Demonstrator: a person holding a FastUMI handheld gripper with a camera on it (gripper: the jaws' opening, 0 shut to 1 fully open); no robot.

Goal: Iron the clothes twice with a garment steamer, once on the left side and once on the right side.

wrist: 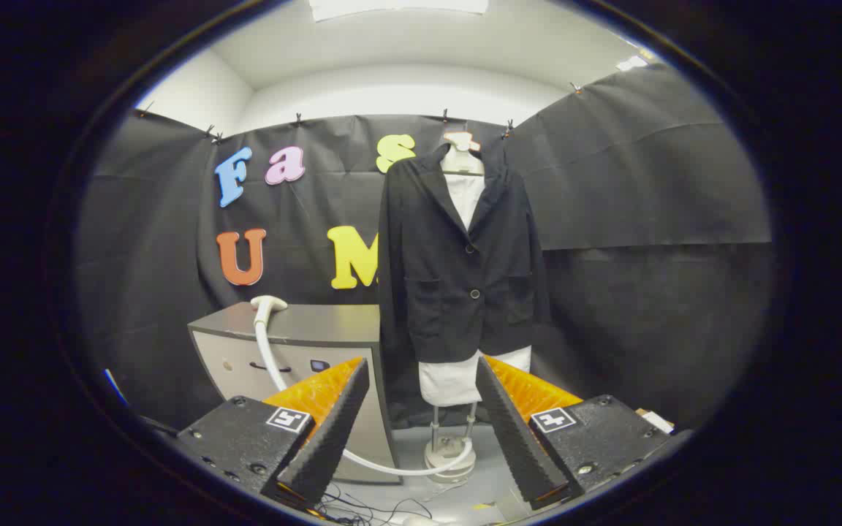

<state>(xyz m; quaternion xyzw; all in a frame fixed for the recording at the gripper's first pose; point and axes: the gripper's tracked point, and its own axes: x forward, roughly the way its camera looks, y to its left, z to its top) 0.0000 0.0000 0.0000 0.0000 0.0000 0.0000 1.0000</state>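
Gripper point(421, 380) jaws apart, empty. Beyond them: dark matte jacket point(461, 256) on mannequin; white curved steamer head point(267, 303), probably plastic, on cabinet point(304, 329).

cabinet point(304, 321) | steamer head point(269, 303) on top | mannequin stand point(450, 449) on floor point(421, 489)

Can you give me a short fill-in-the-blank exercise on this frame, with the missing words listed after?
1. The gripper is ____, its fingers apart with nothing between them.
2. The black jacket hangs on a ____ beyond the fingers.
3. The steamer head rests on top of the grey ____.
4. A white ____ runs from the steamer head down the front of the cabinet toward the mannequin's base.

Missing words: open; mannequin; cabinet; hose
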